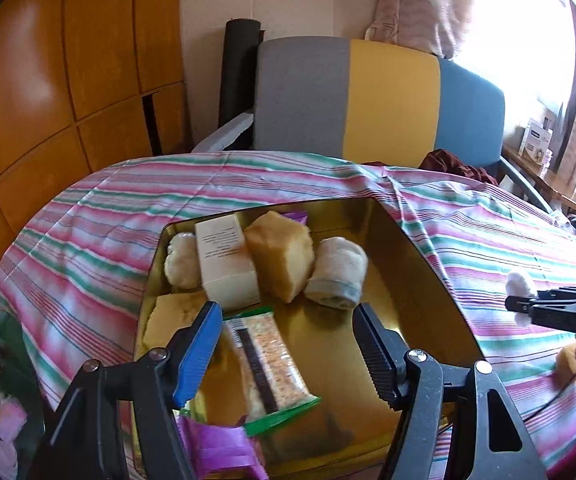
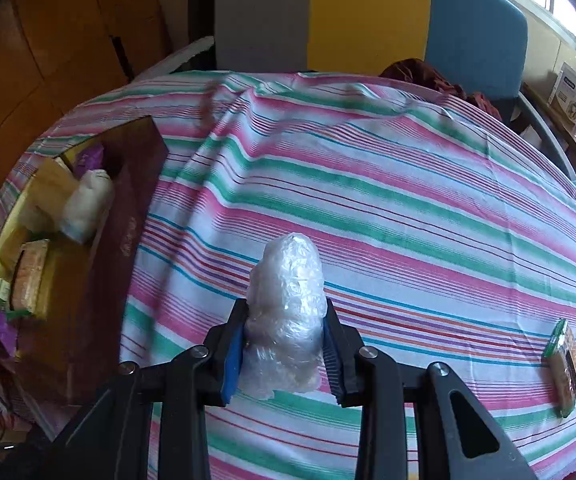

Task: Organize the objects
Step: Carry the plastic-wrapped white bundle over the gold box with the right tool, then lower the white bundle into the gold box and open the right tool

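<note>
The right tool (image 2: pixel 284 344) pinches a crumpled bundle of clear plastic wrap (image 2: pixel 288 300) between its two pads, the bundle standing up out of the jaws above the striped cloth (image 2: pixel 408 184) that covers the bench. Off to its right, near the cloth's edge, a snack bar in a green-edged wrapper (image 2: pixel 566 368) lies alone, not yet gathered up.

The left tool (image 1: pixel 288 344) hangs with its jaws standing apart and nothing between them, just over the near end of a gold tin (image 1: pixel 420 264) that sits on the same cloth. Under its pads lie another snack bar (image 1: pixel 268 360) and a scrap of purple wrapper (image 1: pixel 216 444). Farther in, a row fills the tin's back half: a yellow sponge (image 1: pixel 172 316) at the near left, then a white puff (image 1: pixel 182 260), a cream carton (image 1: pixel 226 260), a tan sponge block (image 1: pixel 280 256) and a rolled white towel (image 1: pixel 338 272).

By the look of it, the sorting is well along, and the step in hand is carrying the plastic bundle to the tin. The next move appears to call for swinging the right tool leftward over the tin's dark red wall (image 2: pixel 128 216), lowering into the bare gold floor at the tin's right side, and letting go only once the bundle is clear of the rim. Beyond the bench stands a chair with a grey, yellow and blue back (image 1: pixel 368 96).
</note>
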The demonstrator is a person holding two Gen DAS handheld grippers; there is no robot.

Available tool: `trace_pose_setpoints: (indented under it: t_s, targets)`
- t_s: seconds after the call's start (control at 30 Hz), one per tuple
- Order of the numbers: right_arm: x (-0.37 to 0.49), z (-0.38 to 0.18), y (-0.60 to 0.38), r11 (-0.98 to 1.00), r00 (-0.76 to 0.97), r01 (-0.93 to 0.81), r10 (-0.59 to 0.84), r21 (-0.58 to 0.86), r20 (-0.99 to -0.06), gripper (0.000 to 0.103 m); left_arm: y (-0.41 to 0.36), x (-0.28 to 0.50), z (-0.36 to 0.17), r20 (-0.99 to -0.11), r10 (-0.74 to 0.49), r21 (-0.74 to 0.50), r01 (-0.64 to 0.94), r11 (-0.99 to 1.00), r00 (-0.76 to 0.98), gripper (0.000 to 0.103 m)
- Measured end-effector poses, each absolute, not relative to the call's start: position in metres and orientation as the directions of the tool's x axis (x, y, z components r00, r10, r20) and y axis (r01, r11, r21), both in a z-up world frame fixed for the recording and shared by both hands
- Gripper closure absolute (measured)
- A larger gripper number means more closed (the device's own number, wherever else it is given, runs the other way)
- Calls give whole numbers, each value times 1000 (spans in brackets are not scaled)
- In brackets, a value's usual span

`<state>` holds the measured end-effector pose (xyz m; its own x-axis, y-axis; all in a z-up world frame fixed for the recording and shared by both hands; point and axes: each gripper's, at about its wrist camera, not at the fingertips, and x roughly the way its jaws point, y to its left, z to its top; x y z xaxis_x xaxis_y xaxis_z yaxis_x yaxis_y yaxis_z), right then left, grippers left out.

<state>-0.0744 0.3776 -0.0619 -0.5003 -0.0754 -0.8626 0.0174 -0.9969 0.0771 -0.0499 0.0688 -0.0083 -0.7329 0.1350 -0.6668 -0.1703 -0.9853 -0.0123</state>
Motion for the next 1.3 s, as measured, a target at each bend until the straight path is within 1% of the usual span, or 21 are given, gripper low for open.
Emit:
trace_pose_setpoints:
  t_s: [0.1, 0.27, 0.43, 0.53, 0.8, 0.93, 1.07, 1.3]
  targets:
    - [-70, -44, 349, -989, -520, 88, -151, 122, -841, 69, 60, -49, -10, -669, 128, -21, -153, -988, -732, 34]
    - [-64, -24, 292, -965, -523, 213, -246, 154, -816, 69, 47, -48, -12, -672, 119, -30, -134, -991, -731, 34]
    - [-63, -23, 234, -935, -482, 316, -306, 163, -821, 69, 27, -47, -15, -678, 109, -51, -100, -994, -727, 34]
    - [-70, -33, 207, -925, -439, 346, -309, 159, -844, 69, 10, -46, -16, -680, 87, -56, -66, -996, -728, 34]
    - [-94, -68, 162, -915, -361, 360, -315, 181, -878, 67, -21, -46, -19, -689, 42, -73, 11, -997, -723, 34]
    - [-99, -75, 154, -903, -338, 365, -354, 225, -872, 60, -22, -46, -22, -693, 43, -72, 10, -997, -719, 32]
    - [-93, -72, 157, -900, -341, 365, -367, 238, -866, 59, -19, -45, -22, -695, 46, -67, 1, -998, -718, 30]
    - [-67, -48, 186, -919, -431, 316, -361, 236, -827, 59, -8, -39, -15, -672, 52, -43, -31, -999, -739, 30]
